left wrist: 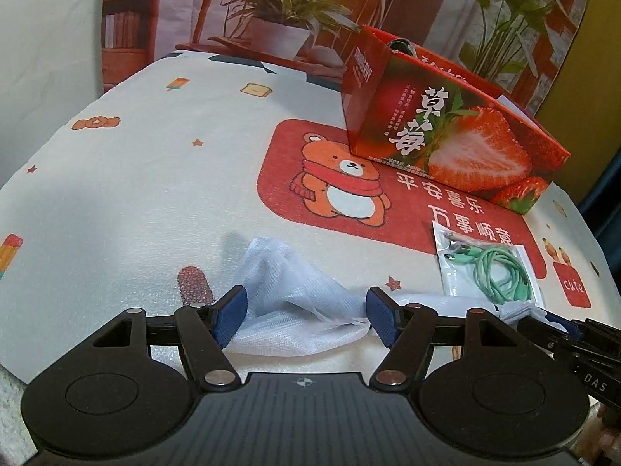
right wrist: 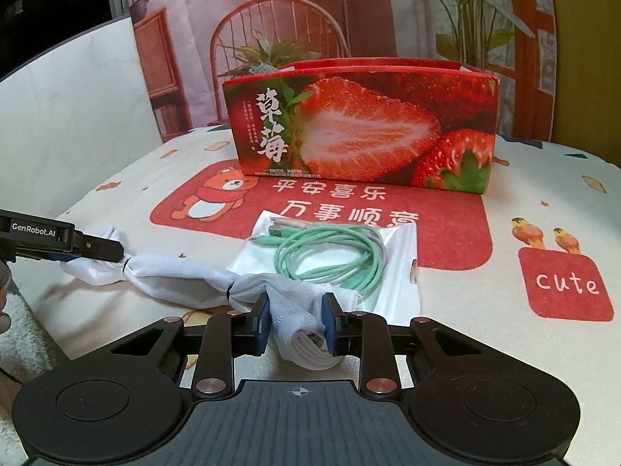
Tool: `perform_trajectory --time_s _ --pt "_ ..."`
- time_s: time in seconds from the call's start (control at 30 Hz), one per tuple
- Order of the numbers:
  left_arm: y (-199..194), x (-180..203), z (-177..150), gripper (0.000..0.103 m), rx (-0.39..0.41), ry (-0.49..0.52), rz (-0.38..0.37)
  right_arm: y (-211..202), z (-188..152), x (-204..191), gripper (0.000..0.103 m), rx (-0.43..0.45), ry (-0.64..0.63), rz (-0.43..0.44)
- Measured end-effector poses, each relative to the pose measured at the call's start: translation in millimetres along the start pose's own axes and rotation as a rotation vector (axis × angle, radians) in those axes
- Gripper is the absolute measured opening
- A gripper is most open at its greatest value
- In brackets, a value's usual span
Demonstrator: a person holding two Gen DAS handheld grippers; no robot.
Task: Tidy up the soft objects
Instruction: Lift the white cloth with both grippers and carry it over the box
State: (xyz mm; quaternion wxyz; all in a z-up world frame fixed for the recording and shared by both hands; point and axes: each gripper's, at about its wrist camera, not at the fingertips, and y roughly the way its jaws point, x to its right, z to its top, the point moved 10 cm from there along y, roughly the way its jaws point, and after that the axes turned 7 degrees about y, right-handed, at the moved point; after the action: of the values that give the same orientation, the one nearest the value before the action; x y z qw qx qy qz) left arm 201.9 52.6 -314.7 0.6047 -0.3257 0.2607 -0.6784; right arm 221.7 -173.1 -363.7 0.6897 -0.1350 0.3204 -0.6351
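Closest to my right camera, the right gripper (right wrist: 297, 320) has its blue pads pinching one end of the white mesh bag (right wrist: 186, 279), with a rolled white cable (right wrist: 314, 349) showing inside the mesh between them. My left gripper (left wrist: 304, 320) has its jaws spread, with the bag's other end (left wrist: 295, 303) bunched between the pads, and I see no pad pressing on it. From the right camera that gripper reaches in at the left edge over the same end. The bag lies along the near edge of the table (right wrist: 485, 349), tied at two spots by thin black bands.

The table wears a cream cloth printed with small sweets and stars, and a red mat (right wrist: 446, 233) with a scarfed bear sits at its middle. Behind hangs a printed backdrop (right wrist: 310, 7) of a chair, shelves and potted plants; a white wall stands to the left.

I count one mesh bag, one clear pouch (right wrist: 396, 268) holding a coiled green cable, just beside the bag, and one strawberry box (right wrist: 361, 132) standing toward the far edge.
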Motion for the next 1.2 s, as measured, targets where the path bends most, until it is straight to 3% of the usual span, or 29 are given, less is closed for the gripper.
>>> perform_trajectory --time_s 0.4,0.73,0.83,0.9,0.97,1.2 --pt "7 8 5 0.072 0.04 0.011 0.001 -1 1 8 0.022 0.01 0.016 -0.026" --pt "11 11 6 0.063 0.039 0.033 -0.019 -2 0 9 0.022 0.008 0.03 -0.017" --pt "10 14 6 0.047 0.043 0.039 -0.035 -2 0 10 0.022 0.008 0.035 -0.015" --pt "9 17 7 0.027 0.049 0.059 -0.043 -2 0 9 0.022 0.008 0.039 -0.012" --pt "8 21 9 0.018 0.058 0.077 -0.047 -2 1 8 0.02 0.011 0.044 -0.004" --pt "-4 20 18 0.013 0.11 0.078 -0.049 -9 9 1 0.015 0.041 0.039 0.035"
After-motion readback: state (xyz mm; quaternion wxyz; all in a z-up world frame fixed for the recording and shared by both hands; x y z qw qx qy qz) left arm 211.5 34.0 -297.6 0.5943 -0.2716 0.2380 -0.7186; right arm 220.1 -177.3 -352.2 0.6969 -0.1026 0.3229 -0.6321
